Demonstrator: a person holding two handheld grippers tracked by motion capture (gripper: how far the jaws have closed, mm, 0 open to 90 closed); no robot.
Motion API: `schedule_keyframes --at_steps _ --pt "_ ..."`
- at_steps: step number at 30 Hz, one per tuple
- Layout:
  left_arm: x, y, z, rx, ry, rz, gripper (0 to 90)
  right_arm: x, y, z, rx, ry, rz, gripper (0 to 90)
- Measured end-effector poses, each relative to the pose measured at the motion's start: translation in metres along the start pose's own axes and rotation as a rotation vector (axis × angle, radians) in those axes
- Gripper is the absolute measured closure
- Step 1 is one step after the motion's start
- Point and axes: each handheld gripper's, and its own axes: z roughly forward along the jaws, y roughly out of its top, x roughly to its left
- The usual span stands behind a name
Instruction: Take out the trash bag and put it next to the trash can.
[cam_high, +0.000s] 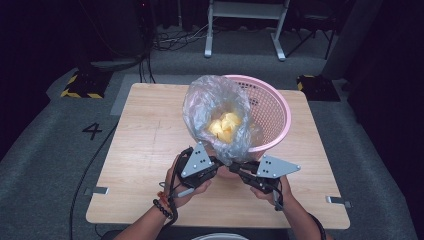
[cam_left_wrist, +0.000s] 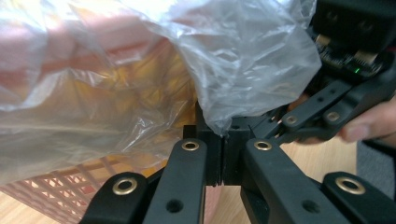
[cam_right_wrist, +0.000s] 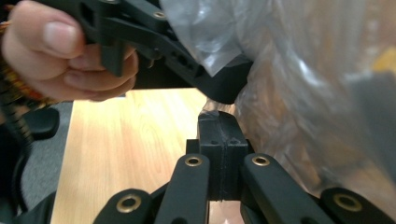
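A clear plastic bag holding what may be yellow pieces sits at the near rim of the pink basket on the bench. Left claw and right claw each pinch the bag's lower edge.

Bag sits in basket (far side of table).

A clear plastic bag stands open-mouthed, rising from a pink basket at the table's far right. Yellow pieces lie inside it. Its crinkled near edge hangs over the basket's near rim, where the left gripper and right gripper both pinch it with jaws closed.
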Motion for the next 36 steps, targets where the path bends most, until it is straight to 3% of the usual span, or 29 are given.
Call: schedule_keyframes --at_steps 2,6,9,12,14,15,17,21,24,28,29,31,36 --pt "0.0 -0.002 0.0 -0.003 0.005 0.023 89.4 0.003 -0.003 -0.01 0.006 -0.004 -0.017 79.6" --pt "0.001 -0.006 0.0 -0.009 -0.006 0.048 89.6 0.007 -0.002 -0.022 0.008 -0.005 -0.043 72.5" --pt "-0.001 -0.012 0.002 0.01 -0.006 0.099 89.6 0.01 0.005 -0.043 -0.04 -0.045 -0.038 64.0" --pt "-0.002 -0.015 0.004 0.017 -0.016 0.113 89.7 0.012 0.018 -0.054 -0.093 -0.077 -0.036 60.1" --pt "-0.003 -0.016 0.005 0.021 -0.012 0.123 89.6 0.014 0.026 -0.057 -0.124 -0.093 -0.041 57.1" --pt "-0.004 -0.018 0.007 0.02 -0.012 0.157 89.6 0.014 0.03 -0.057 -0.132 -0.108 -0.042 56.3" --pt "-0.005 -0.019 0.008 0.024 -0.007 0.179 89.6 0.015 0.035 -0.055 -0.145 -0.123 -0.042 54.9" --pt "-0.005 -0.02 0.008 0.027 -0.016 0.181 89.6 0.019 0.039 -0.047 -0.166 -0.117 -0.042 51.9" --pt "-0.005 -0.022 0.008 0.027 -0.022 0.174 89.6 0.023 0.042 -0.042 -0.174 -0.133 -0.062 53.8" --pt "-0.006 -0.025 0.01 0.023 -0.027 0.171 89.5 0.021 0.045 -0.032 -0.146 -0.152 -0.065 73.3" --pt "-0.006 -0.025 0.01 0.023 -0.027 0.171 89.5 0.021 0.045 -0.032 -0.146 -0.152 -0.065 73.3" --pt "-0.004 -0.027 0.008 0.023 -0.023 0.173 89.4 0.019 0.044 -0.023 -0.119 -0.153 -0.058 82.3" --pt "0.001 -0.03 -0.006 0.016 -0.041 0.201 88.5 0.014 0.04 -0.012 -0.091 -0.14 -0.043 88.8"
